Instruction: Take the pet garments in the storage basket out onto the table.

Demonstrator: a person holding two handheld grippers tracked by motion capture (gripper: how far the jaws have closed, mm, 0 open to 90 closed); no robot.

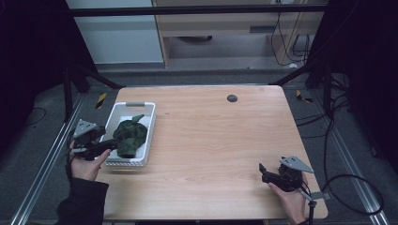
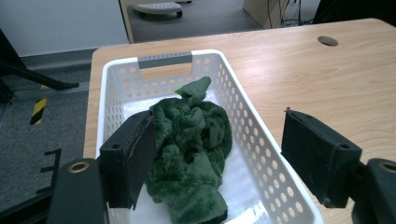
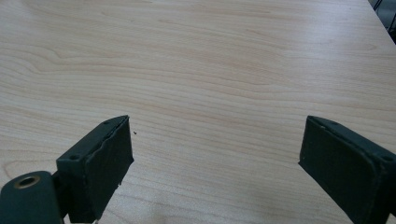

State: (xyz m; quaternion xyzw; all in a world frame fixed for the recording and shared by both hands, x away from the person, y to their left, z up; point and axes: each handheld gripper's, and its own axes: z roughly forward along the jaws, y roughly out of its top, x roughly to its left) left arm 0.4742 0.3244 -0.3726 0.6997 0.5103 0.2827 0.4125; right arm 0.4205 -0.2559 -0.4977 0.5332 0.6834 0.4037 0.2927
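left gripper (image 2: 219,158) gaped wide over the green plush cloth (image 2: 191,154) in the white basket (image 2: 261,140), holding nothing; a shallow bite risked snagging basket wall.

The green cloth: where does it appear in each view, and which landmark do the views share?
High view: the green cloth lies left of centre, inside the white basket.
Left gripper view: it fills the lower centre, between the open jaws.
Right gripper view: not in it; bare tabletop.
Shared landmark: the basket's grey handle.
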